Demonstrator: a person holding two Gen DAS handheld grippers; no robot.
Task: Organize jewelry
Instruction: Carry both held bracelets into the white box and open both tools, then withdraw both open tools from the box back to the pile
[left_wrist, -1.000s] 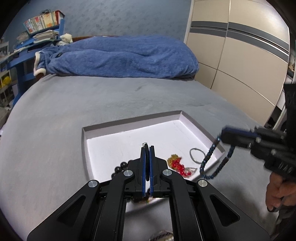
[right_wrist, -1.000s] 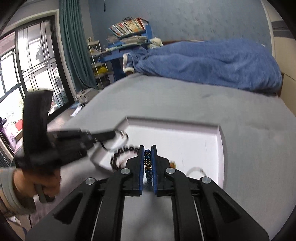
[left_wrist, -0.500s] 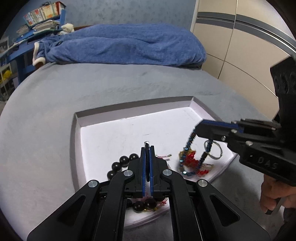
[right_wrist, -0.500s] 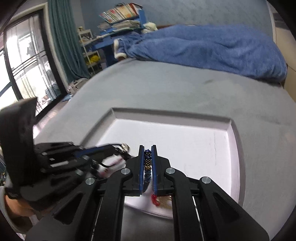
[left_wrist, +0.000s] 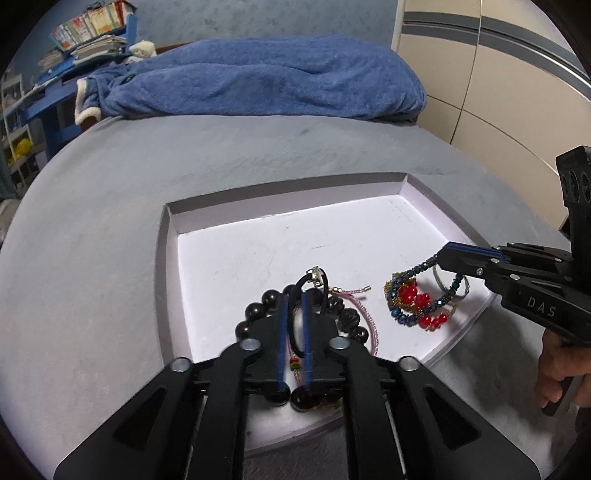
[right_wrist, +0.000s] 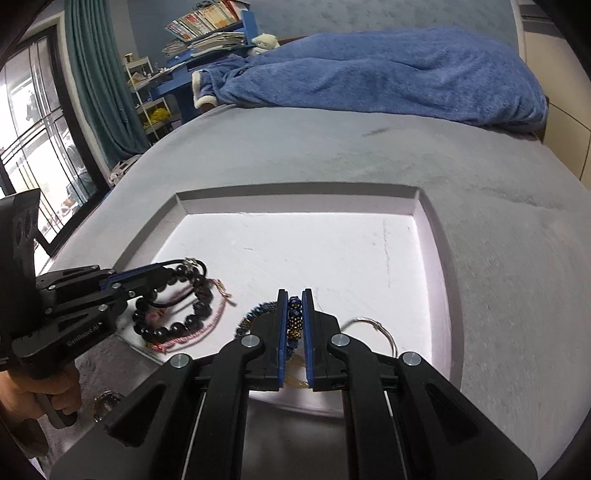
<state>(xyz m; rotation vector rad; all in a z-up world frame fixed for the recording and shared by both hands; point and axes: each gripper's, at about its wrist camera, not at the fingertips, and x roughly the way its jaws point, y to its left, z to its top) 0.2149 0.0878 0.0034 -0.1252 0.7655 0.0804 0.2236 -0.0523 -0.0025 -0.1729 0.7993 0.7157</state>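
**A:** Where do your two grippers stand over the shallow white rectangular tray (left_wrist: 173, 258) on the grey bed cover (left_wrist: 92, 229)?

**B:** Your left gripper (left_wrist: 293, 299) has just been parting its jaws a little. A thin black elastic cord loop with a small silver charm (left_wrist: 314, 277) lies between them, and the blue pads do not look pressed on it. Under and around the fingers lies the bracelet of large round black beads (left_wrist: 258, 310), on the tray floor near the front edge, with a thin pink beaded strand (left_wrist: 364, 317) touching it on its right.

**A:** And your right gripper?

**B:** Your right gripper (right_wrist: 294, 295) is clamped on a dark blue and gold beaded bracelet (right_wrist: 294, 317); the beads sit squeezed between the blue pads. In the left wrist view that bracelet drapes down from the fingertips onto a cluster of red and gold beads (left_wrist: 415, 301) near the tray's right front corner. A plain silver wire ring (right_wrist: 373, 330) lies just beside the right finger, on the tray floor.

**A:** Anything off the tray?

**B:** A small metallic piece (right_wrist: 105, 404) lies on the grey cover below your left hand (right_wrist: 40, 395); I cannot tell what it is. A rumpled blue fleece blanket (left_wrist: 258, 88) lies well apart, at the far end of the bed.
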